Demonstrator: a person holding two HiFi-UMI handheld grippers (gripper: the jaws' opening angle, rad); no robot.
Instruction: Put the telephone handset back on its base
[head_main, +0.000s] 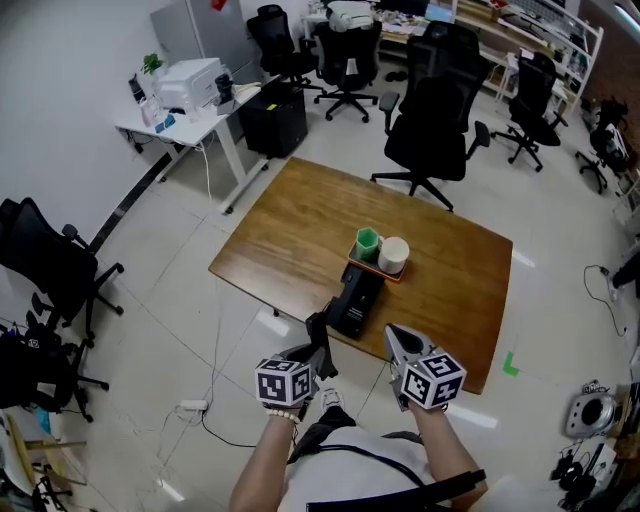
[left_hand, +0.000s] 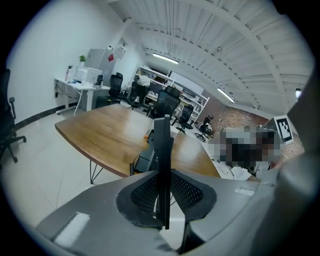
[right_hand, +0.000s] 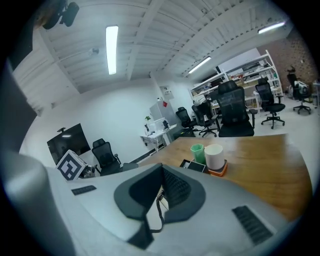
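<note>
- Left gripper (left_hand: 163, 176) is clamped on the black handset (left_hand: 162, 137), held edge-on, just short of the table
- Right gripper (right_hand: 161, 169) has its tips together and grips nothing; the coiled cord (right_hand: 160, 202) shows through the gap, so steer it clear of the cradle
- Base (head_main: 355, 300) sits at the near edge of the table (head_main: 290, 220): line the handset up along it, lower it flat, then release
- Green cup (head_main: 367, 243) and white cup (head_main: 394, 254) stand just beyond the base; avoid overshooting

The table (head_main: 290, 215) bears a phone base (head_main: 356, 298) at its near edge, just beyond the left gripper (head_main: 318, 342). A tray (head_main: 385, 274) lies just past that.
</note>
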